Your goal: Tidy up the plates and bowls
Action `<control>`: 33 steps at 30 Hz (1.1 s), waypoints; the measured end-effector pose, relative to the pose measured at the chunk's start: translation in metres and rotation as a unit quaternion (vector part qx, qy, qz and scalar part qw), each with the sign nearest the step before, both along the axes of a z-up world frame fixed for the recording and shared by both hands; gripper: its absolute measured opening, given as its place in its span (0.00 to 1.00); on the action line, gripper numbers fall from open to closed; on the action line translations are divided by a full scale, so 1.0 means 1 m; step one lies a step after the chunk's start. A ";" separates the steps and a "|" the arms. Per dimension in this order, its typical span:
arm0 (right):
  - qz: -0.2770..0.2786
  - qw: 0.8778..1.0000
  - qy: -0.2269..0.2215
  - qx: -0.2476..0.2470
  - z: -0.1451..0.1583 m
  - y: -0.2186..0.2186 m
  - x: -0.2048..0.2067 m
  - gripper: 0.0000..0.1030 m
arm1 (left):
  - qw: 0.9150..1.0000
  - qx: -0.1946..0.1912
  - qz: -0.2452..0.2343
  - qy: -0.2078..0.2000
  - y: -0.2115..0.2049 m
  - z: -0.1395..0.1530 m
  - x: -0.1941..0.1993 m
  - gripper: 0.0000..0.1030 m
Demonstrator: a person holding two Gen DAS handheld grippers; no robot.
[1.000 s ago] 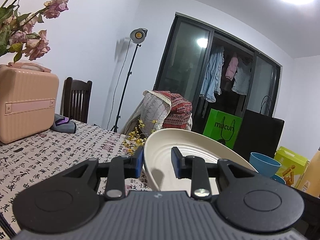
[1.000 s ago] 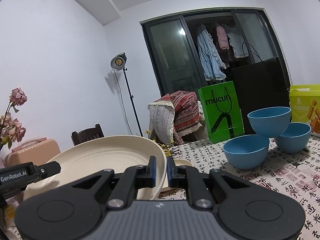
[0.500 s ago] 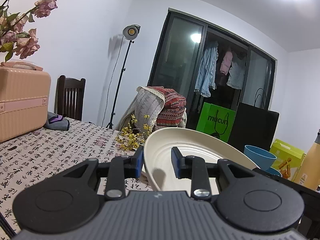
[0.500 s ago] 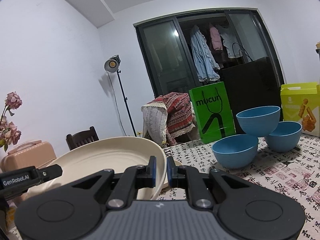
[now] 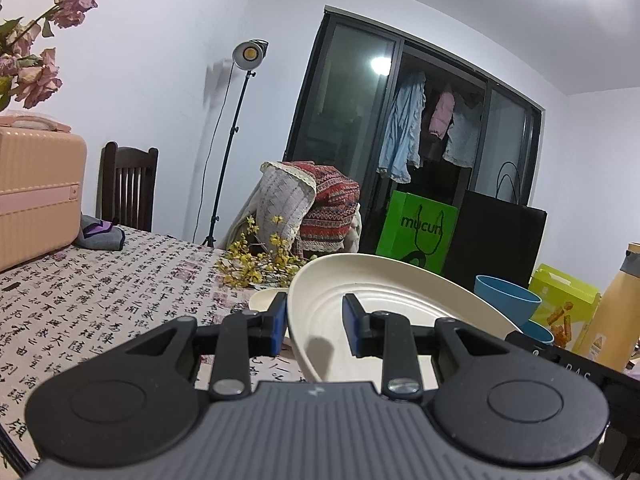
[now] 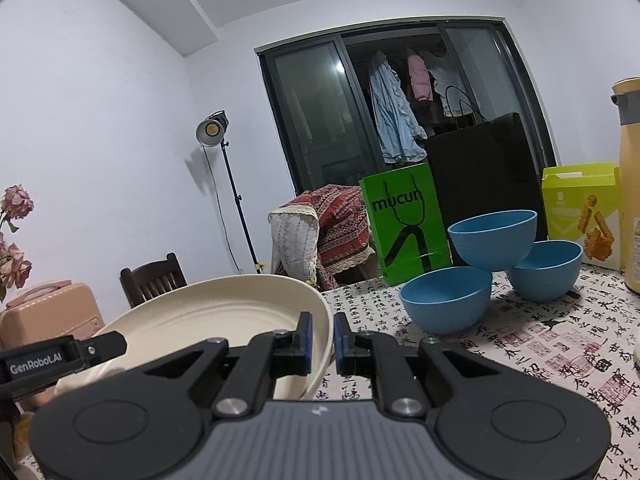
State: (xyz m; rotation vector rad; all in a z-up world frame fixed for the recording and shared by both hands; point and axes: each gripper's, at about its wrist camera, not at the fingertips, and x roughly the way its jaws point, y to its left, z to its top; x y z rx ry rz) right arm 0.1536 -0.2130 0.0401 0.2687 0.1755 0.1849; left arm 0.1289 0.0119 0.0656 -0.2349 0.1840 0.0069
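A large cream plate hangs tilted above the table, held by both grippers. My left gripper is shut on the plate's left rim, one pad outside and one inside the dish. At the opposite side, my right gripper is shut on the rim of the same plate. A smaller cream plate lies on the tablecloth just beyond the held one. Three blue bowls stand at the right: a front bowl, a rear bowl, and a top bowl resting on both.
A pink suitcase and grey cloth sit at the table's left, with yellow flower sprigs near the middle. A green bag, black bag, yellow-green box and tan bottle line the far right.
Both grippers have carried the plate to the right together; the background has slid left in both views. The smaller cream plate on the table has come into the left wrist view.
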 end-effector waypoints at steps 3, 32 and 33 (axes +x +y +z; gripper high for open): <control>-0.004 1.000 0.002 -0.001 -0.003 -0.005 -0.003 0.11 | 1.000 0.001 -0.005 0.003 -0.004 -0.002 0.001 0.28; -0.037 0.999 0.026 0.007 -0.023 -0.037 -0.011 0.11 | 0.998 0.023 -0.036 0.035 -0.036 -0.028 0.014 0.28; -0.038 0.999 0.027 0.007 -0.024 -0.038 -0.011 0.11 | 0.998 0.024 -0.038 0.036 -0.037 -0.029 0.015 0.28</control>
